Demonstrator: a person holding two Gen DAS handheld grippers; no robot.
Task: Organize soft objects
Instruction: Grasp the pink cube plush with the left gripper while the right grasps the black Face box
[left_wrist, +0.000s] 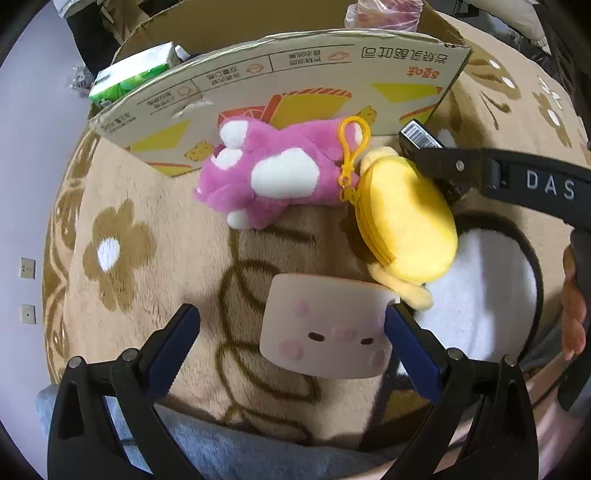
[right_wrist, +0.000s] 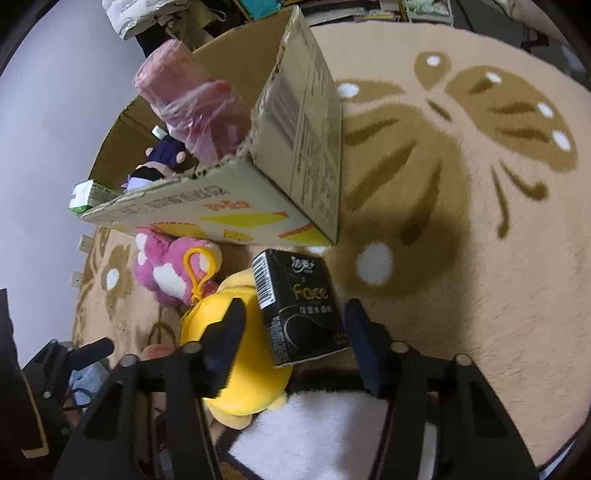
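In the left wrist view a pale pink squishy block with a face (left_wrist: 327, 328) lies on the rug between my left gripper's (left_wrist: 291, 332) open fingers, touching the right finger. A pink plush (left_wrist: 275, 171) and a yellow plush pouch (left_wrist: 406, 221) lie beyond it, by the cardboard box (left_wrist: 280, 92). My right gripper (right_wrist: 295, 332) is open around a black tissue pack (right_wrist: 299, 306), which lies against the yellow pouch (right_wrist: 240, 387). The pink plush (right_wrist: 168, 271) sits left of it, below the box (right_wrist: 295, 147).
The box holds a green tissue pack (left_wrist: 125, 79), a pink bagged roll (right_wrist: 192, 103) and a dark doll (right_wrist: 162, 162). A beige rug with brown flowers (right_wrist: 461, 221) covers the floor. A white patch (left_wrist: 480, 295) lies to the right. My right gripper's arm (left_wrist: 517, 181) crosses the left wrist view.
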